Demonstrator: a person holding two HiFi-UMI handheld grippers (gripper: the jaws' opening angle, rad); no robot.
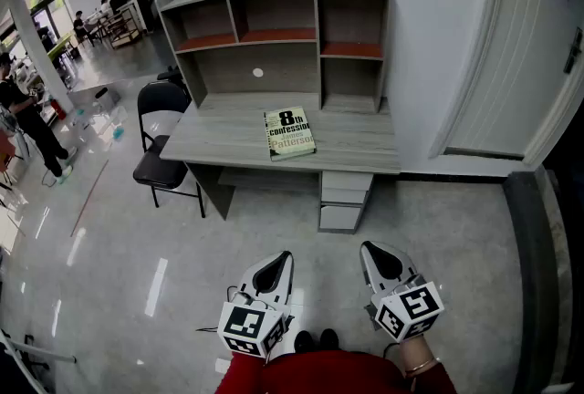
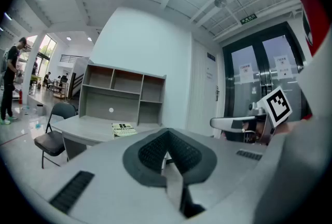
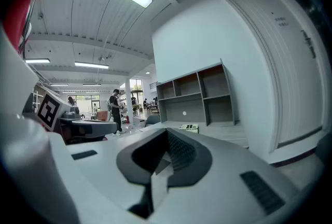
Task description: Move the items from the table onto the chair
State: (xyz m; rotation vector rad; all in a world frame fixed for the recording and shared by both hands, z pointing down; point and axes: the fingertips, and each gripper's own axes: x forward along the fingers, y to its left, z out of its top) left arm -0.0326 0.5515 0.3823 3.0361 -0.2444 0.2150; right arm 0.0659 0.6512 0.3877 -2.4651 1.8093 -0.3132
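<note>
Head view: my left gripper (image 1: 276, 263) and right gripper (image 1: 376, 253) are both clenched on nothing.
The book (image 1: 289, 132) lies flat on the table (image 1: 358, 142), well apart from both, at twelve o'clock of the left gripper; the chair (image 1: 161, 168) stands at the table's nine o'clock.

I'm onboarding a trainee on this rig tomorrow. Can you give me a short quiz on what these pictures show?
1. True or false: in the head view, the black chair stands at the table's left end.
2. The book lies: A) on the table top; B) on the chair seat; C) on a shelf.
3. Fill in: the left gripper and the right gripper are both empty and ___.

Key: 1 true; 2 A; 3 shut.
</note>
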